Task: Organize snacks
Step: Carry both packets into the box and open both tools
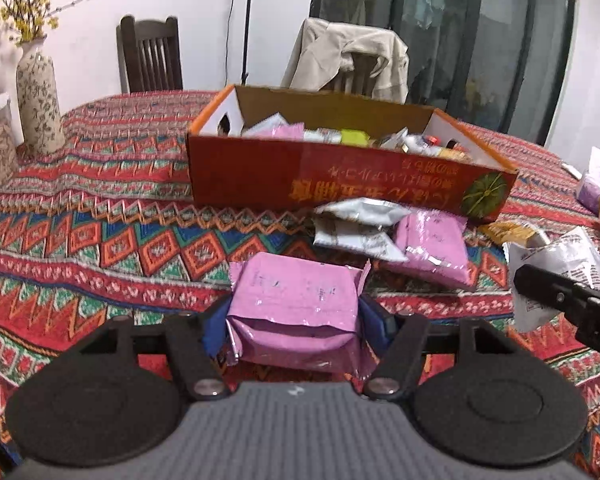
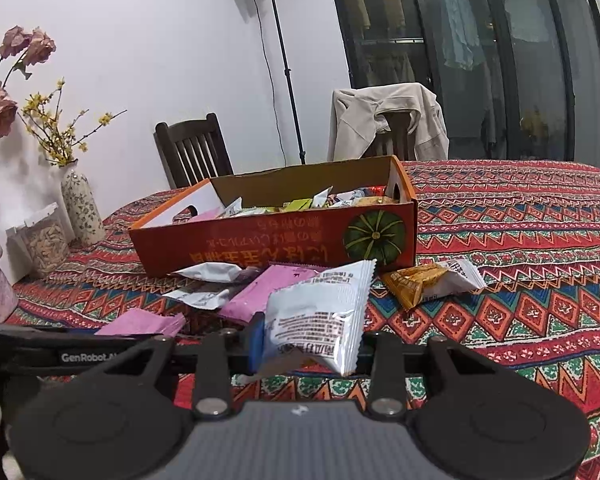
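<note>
The left gripper (image 1: 296, 320) is held low and level over the near edge of the table (image 1: 100, 240), pointing toward the orange cardboard box (image 1: 340, 176), its two blue-padded fingers (image 1: 212, 328) pressed against the sides of a pink snack packet (image 1: 296, 304) that sits squarely between them. The right gripper (image 2: 308, 344) is likewise held low and roughly level, a little to the right of the left one, aimed at the same box; its jaws are closed most of the way on a white snack packet (image 2: 320, 312), which stands tilted with its crimped top corner raised toward the box. In the right wrist view the left gripper's body crosses the lower left, just beside the right one. The box stands toward the middle of the table and already holds an assortment of wrapped snacks (image 1: 348, 136). Against its near wall lie a silver packet (image 1: 356, 224), a second pink packet (image 1: 436, 248) and, toward the box's right corner, a yellow-brown packet (image 2: 420, 284). A patterned vase (image 1: 38, 100) stands at the table's far left edge.
</note>
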`<move>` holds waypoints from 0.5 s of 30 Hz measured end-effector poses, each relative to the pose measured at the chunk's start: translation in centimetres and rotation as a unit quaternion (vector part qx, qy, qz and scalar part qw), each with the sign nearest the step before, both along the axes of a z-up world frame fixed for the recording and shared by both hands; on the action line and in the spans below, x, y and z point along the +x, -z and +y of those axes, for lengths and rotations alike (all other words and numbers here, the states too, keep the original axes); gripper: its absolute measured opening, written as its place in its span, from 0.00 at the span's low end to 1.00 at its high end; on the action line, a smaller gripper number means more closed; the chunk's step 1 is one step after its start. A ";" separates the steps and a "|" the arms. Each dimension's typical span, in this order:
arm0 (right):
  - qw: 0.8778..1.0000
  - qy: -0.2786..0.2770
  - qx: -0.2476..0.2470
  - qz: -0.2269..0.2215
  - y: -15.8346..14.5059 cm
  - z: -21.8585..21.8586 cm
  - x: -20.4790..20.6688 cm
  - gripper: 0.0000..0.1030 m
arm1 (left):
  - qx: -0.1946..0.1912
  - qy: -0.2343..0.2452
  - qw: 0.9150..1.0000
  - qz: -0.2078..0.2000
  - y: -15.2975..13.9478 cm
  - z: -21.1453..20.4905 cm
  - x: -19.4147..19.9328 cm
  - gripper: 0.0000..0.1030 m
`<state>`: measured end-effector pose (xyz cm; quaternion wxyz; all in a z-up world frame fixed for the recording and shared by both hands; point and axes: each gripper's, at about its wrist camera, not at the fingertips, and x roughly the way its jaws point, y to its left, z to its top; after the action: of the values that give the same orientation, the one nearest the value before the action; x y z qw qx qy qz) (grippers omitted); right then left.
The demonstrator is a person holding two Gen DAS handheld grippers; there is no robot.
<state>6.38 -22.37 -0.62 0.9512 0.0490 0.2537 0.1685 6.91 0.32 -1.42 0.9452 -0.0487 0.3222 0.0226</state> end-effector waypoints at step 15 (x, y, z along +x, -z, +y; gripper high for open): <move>0.999 0.014 0.002 -0.038 -4.4 -1.5 1.3 0.34 | -0.007 0.009 0.997 -0.081 -6.0 -0.1 1.5 0.65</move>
<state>7.71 -23.91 3.74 0.9624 0.0477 0.2166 0.1570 8.44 0.24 4.56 0.9680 -0.0539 0.2449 0.0074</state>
